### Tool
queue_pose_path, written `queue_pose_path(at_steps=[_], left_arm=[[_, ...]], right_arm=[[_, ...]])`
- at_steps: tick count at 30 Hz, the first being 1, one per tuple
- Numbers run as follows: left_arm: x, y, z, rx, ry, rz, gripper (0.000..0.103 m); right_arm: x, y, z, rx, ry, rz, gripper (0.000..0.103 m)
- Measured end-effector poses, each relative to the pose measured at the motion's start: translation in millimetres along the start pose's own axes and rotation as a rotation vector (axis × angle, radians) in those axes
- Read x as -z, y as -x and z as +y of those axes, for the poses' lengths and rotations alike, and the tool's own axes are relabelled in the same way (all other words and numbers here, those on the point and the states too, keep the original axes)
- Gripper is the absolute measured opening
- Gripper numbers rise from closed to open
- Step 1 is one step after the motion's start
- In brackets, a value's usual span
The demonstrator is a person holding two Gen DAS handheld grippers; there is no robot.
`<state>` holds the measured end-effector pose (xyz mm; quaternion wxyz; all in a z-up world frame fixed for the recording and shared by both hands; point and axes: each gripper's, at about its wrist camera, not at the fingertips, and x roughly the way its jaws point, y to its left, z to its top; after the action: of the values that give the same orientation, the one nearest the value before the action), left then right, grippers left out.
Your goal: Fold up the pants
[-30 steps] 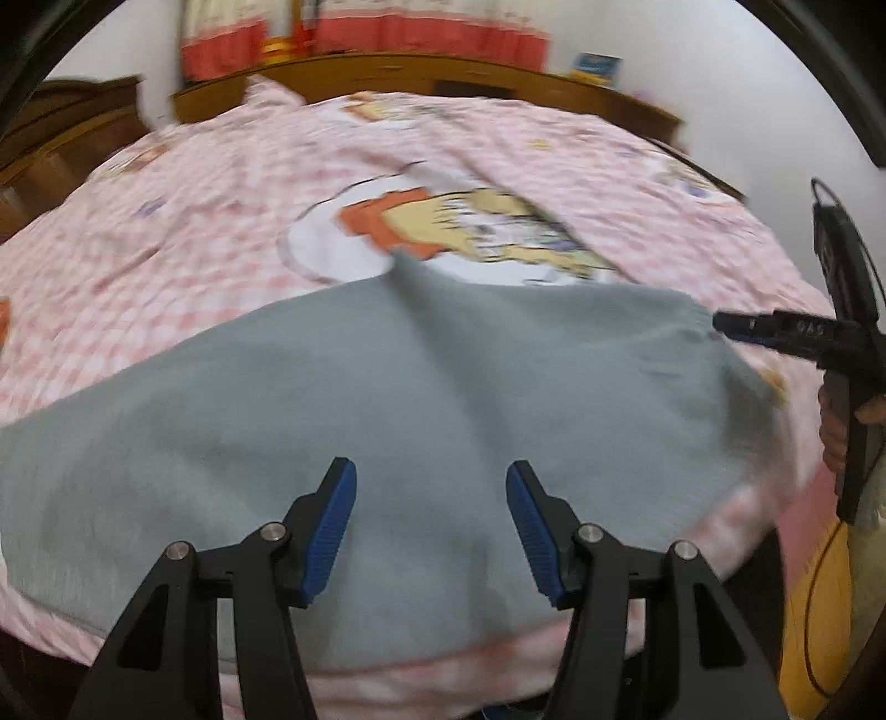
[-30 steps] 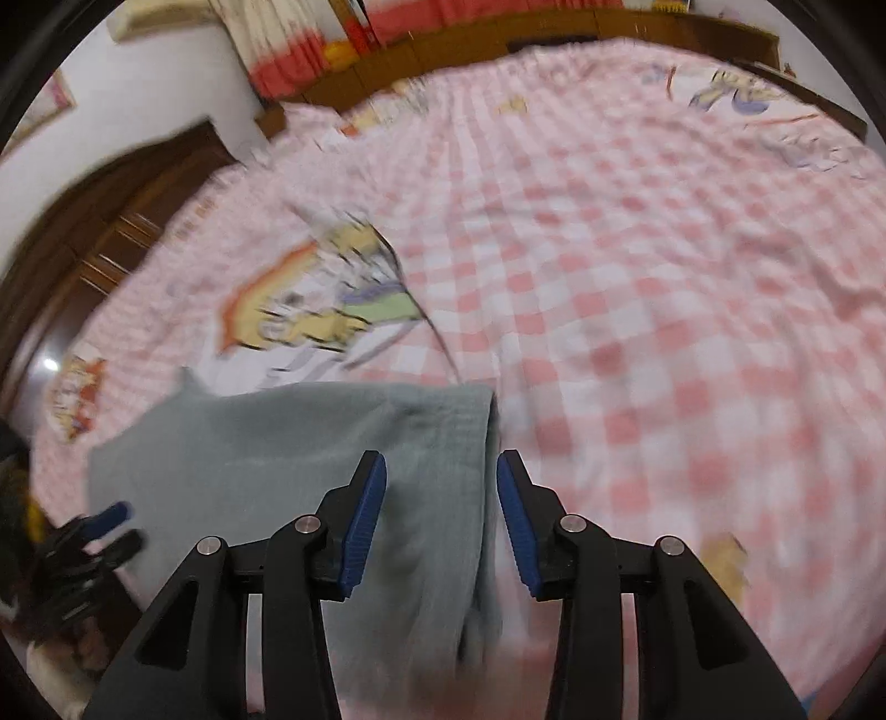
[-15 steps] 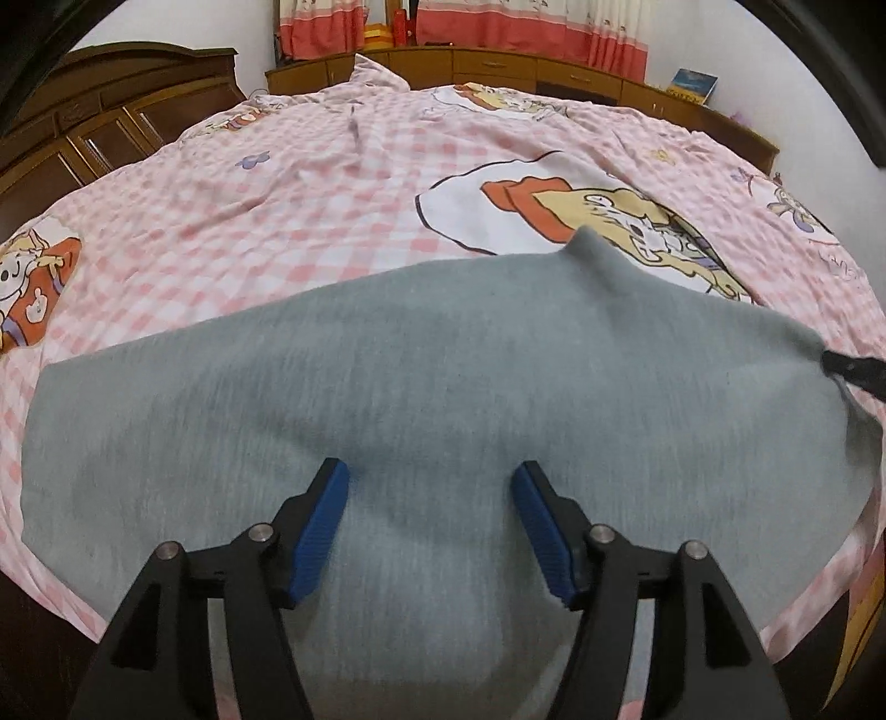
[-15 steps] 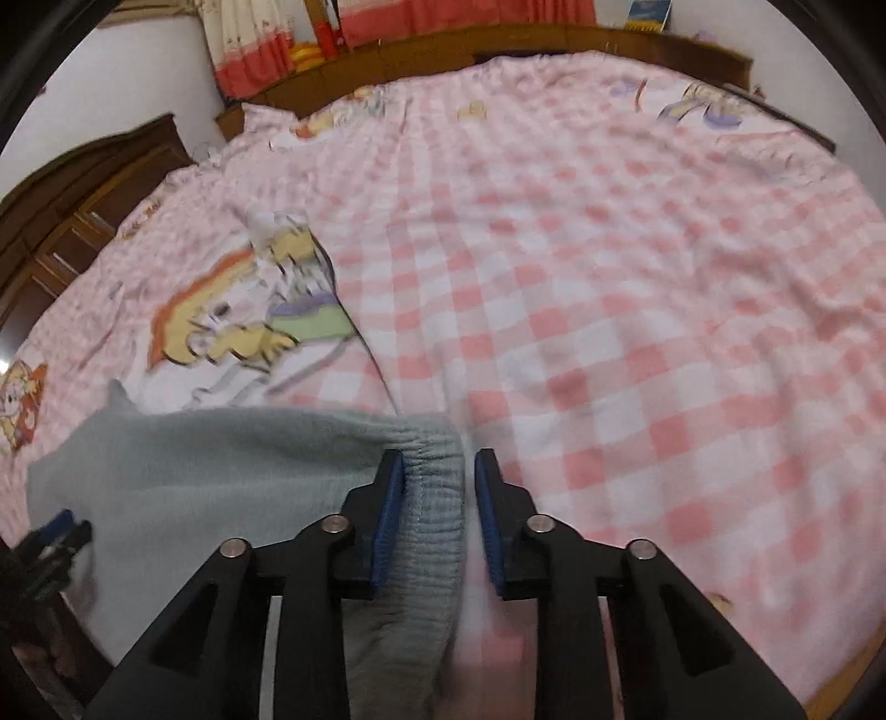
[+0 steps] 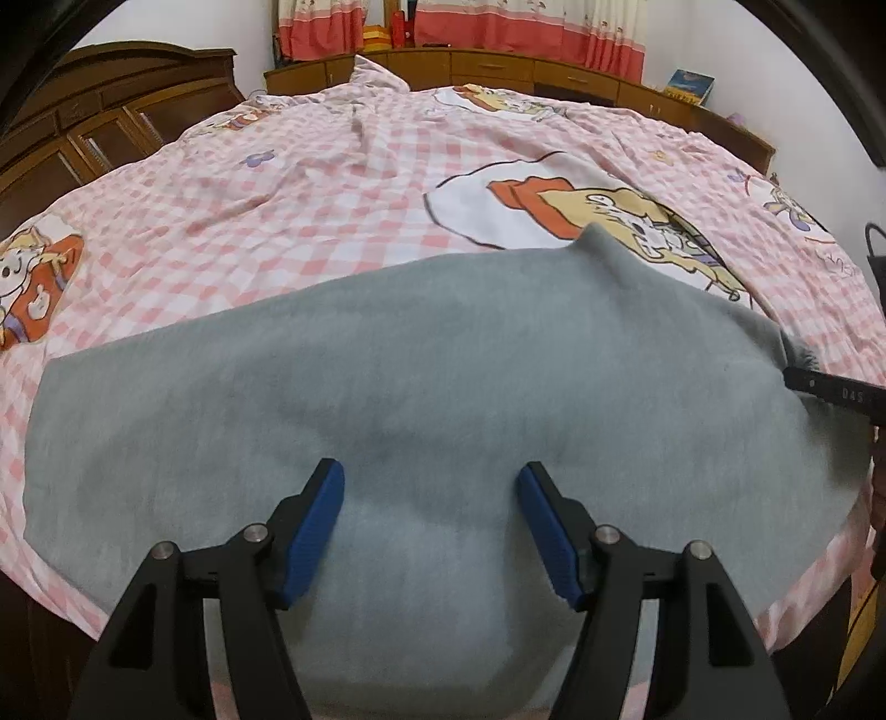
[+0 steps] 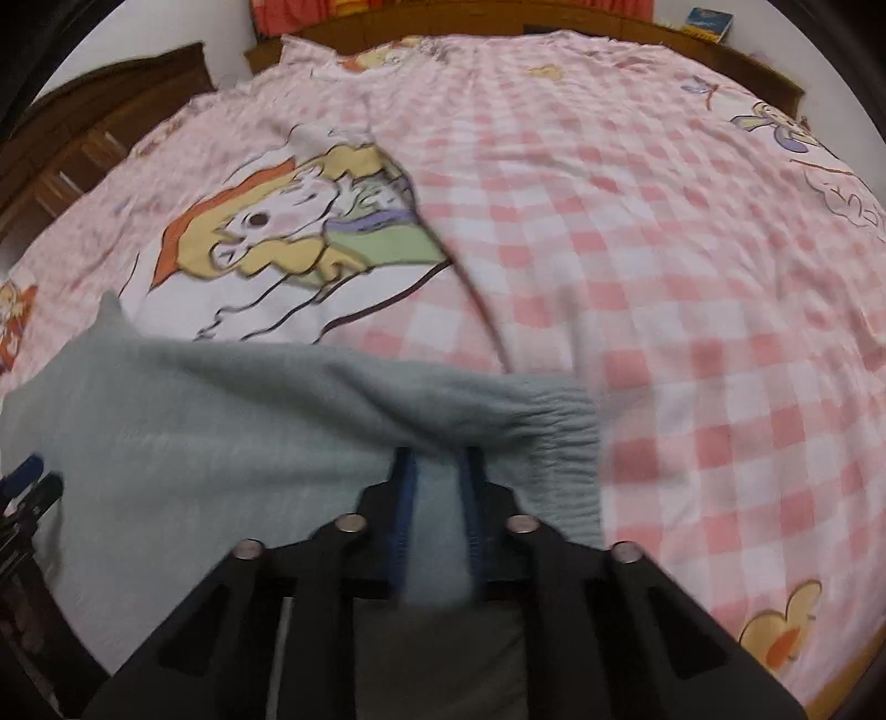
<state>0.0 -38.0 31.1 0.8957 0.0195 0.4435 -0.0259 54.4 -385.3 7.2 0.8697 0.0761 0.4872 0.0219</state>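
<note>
Grey pants point(image 5: 421, 354) lie spread across the near edge of a bed. In the left wrist view my left gripper point(image 5: 431, 515) hovers open over the middle of the cloth, nothing between its blue pads. In the right wrist view my right gripper point(image 6: 437, 487) is shut on the grey pants point(image 6: 221, 437) beside the ribbed waistband point(image 6: 559, 426), with a fold of cloth pinched between its fingers. The right gripper point(image 5: 830, 390) also shows at the right rim of the left wrist view, at the pants' right end. The left gripper's tips point(image 6: 27, 482) appear at the far left of the right wrist view.
The bed wears a pink checked sheet point(image 5: 310, 183) with cartoon prints point(image 5: 603, 210). Dark wooden wardrobes point(image 5: 99, 133) stand at the left, a low wooden cabinet point(image 5: 498, 66) and red curtains point(image 5: 498, 22) at the back. A book point(image 5: 689, 86) rests on the cabinet.
My right gripper has gone from open around the waistband edge to shut on the cloth. The left gripper stayed open and shifted its view along the pants.
</note>
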Motion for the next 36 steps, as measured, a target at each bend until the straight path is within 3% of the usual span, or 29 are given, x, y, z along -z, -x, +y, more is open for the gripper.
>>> queue_pose_path(at_steps=[5,9,14,21,25,27,30,32,36], left_arm=[[12,7,30,0.003,0.068,0.0,0.069],[22,16,56,-0.035,0.088,-0.005,0.069],[34,31,106,-0.037,0.161,-0.02,0.069],[37,55,185,-0.1,0.28,-0.12,0.069],[51,59,236,-0.135,0.396,-0.15,0.071],[61,56,258,-0.118,0.463,-0.153,0.071],[70,49,281,-0.023,0.542,-0.156,0.071],[74,44,290,0.046,0.586,-0.16,0.071],[77,37,289,0.108,0.611,-0.157,0.067]], right_arm=[[2,7,-2,-0.01,-0.031,-0.005,0.007],[0,33,8,0.016,-0.054,-0.017,0.018],[8,66,46,-0.052,-0.034,-0.072,0.029],[45,65,118,-0.214,-0.027,0.005,0.029],[64,41,148,-0.219,0.004,0.091,0.029],[73,29,159,-0.183,0.018,0.111,0.031],[80,26,167,-0.157,0.04,0.084,0.04],[81,25,172,-0.155,0.055,0.084,0.044],[82,22,177,-0.135,0.077,0.079,0.049]])
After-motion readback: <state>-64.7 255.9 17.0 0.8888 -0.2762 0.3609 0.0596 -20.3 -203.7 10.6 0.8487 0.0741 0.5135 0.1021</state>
